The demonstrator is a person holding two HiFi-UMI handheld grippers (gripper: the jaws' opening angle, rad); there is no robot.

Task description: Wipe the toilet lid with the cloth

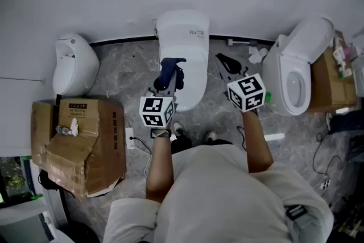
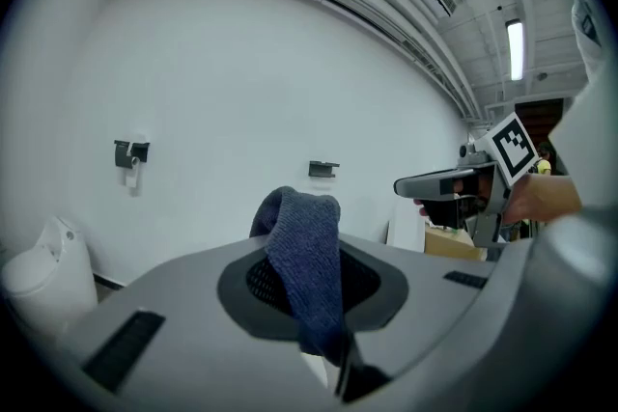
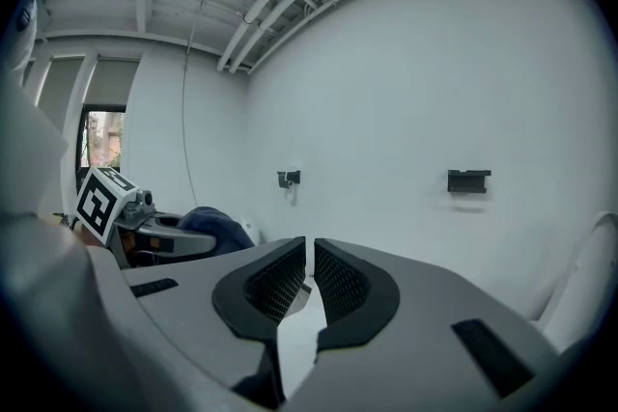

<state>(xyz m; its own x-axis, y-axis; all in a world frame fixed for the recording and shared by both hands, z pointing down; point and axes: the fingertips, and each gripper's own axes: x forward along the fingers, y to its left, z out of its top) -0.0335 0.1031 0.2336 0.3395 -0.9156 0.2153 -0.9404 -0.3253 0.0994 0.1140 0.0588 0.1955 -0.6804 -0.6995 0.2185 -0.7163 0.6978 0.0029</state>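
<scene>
head view: the cloth (image 1: 172, 72), dark blue, is off the floor and up in the air. it is pinched in the left gripper (image 1: 169, 78) over the front end of the middle toilet lid (image 1: 183, 37), which lies closed and white. we cannot tell from here whether the cloth touches the lid. the right gripper (image 1: 224, 62) hangs to the right of that toilet, over the grey floor, with nothing in it. another toilet (image 1: 296, 74) with its lid up stands further right, and a cardboard box (image 1: 85, 139) sits at the left.

left gripper view: the claw is clamped on the cloth. a thick knitted fold stands up above the pads and a tail droops down in front of them. only the white wall lies beyond, so the lid is below this view.

right gripper view: the two pads are pressed nearly together, with a thin slit between them and nothing caught there. the cloth shows as a blue lump at the left, in the other claw.

we judge the cloth light, soft and floppy, not slippery and not fragile. it will bunch and drag rather than slide flat. the grip on a gathered fold looks sound to us, since it leaves a loose tail to lay on the lid, which is hard, smooth and curved.
</scene>
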